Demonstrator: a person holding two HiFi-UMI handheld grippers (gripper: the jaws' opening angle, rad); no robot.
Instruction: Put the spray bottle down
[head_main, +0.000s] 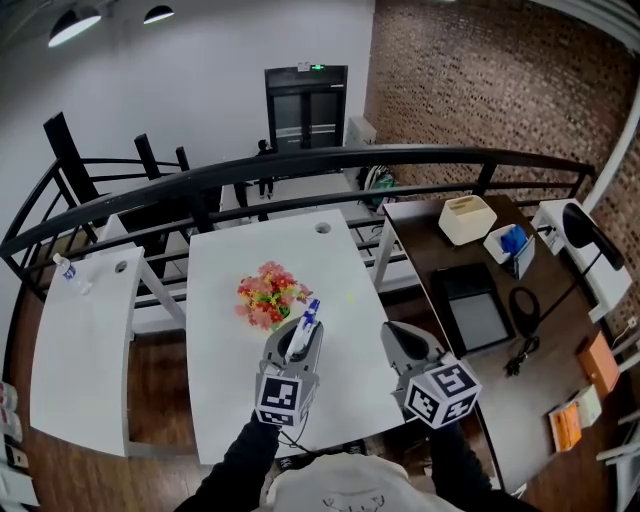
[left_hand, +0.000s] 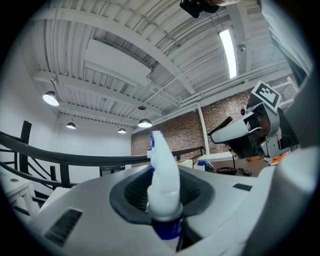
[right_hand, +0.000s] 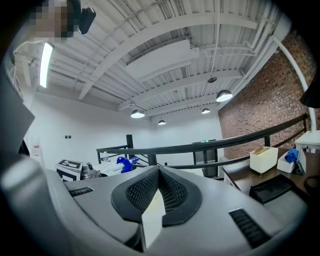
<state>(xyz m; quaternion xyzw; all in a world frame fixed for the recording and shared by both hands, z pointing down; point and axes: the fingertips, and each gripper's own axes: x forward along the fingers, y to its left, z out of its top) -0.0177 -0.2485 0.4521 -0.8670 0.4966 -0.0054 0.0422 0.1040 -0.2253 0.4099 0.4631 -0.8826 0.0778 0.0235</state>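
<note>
The spray bottle is white with a blue nozzle and a blue collar. It stands upright between the jaws of my left gripper, which is shut on its neck. In the left gripper view the bottle rises out of the left gripper, with its nozzle pointing away from me. I hold it above the front of the white table. My right gripper is beside it to the right, shut, with nothing held. In the right gripper view the right gripper has its pads together, and the bottle shows at the left.
A bunch of colourful flowers lies on the white table just beyond the bottle. A second small bottle stands on the white table at the left. A dark desk at the right carries a box, a tray and cables. A black railing runs behind.
</note>
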